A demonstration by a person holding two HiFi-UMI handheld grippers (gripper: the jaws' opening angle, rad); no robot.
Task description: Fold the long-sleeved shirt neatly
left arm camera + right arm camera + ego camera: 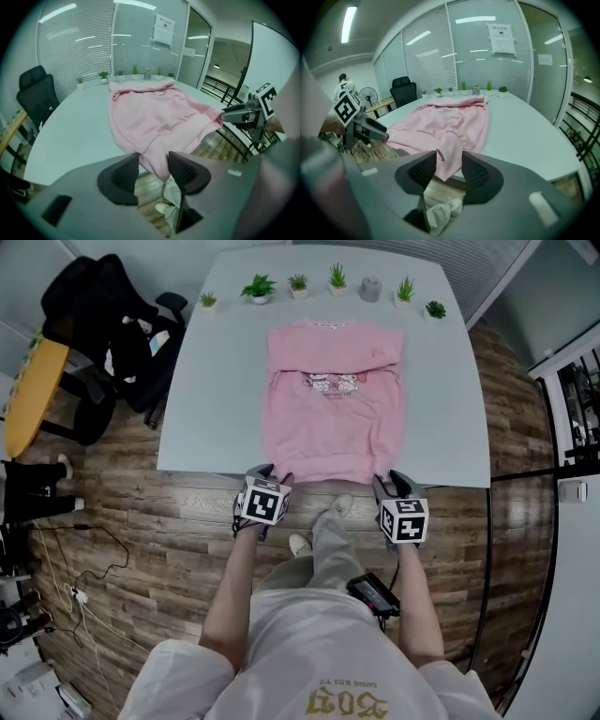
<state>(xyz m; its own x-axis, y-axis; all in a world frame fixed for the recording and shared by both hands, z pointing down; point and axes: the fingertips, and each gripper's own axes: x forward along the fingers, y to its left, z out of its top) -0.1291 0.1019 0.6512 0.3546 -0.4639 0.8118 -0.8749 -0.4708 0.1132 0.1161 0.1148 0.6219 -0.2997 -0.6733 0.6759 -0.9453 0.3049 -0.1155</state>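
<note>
A pink long-sleeved shirt [333, 404] lies flat on the white table [206, 381], collar at the far side, sleeves folded in, hem hanging over the near edge. My left gripper [272, 472] is at the hem's left corner. In the left gripper view the hanging hem [157, 157] sits between the parted jaws of that gripper [153, 164]. My right gripper [391, 480] is at the hem's right corner. In the right gripper view a fold of hem [447, 157] fills the gap between its jaws [449, 164]. Neither pair of pads visibly clamps the cloth.
Small potted plants [298, 283] and a grey cup [370, 289] line the table's far edge. A black office chair [103, 315] stands left of the table. The person's legs and shoes [319, 521] are below the near edge, on wooden floor.
</note>
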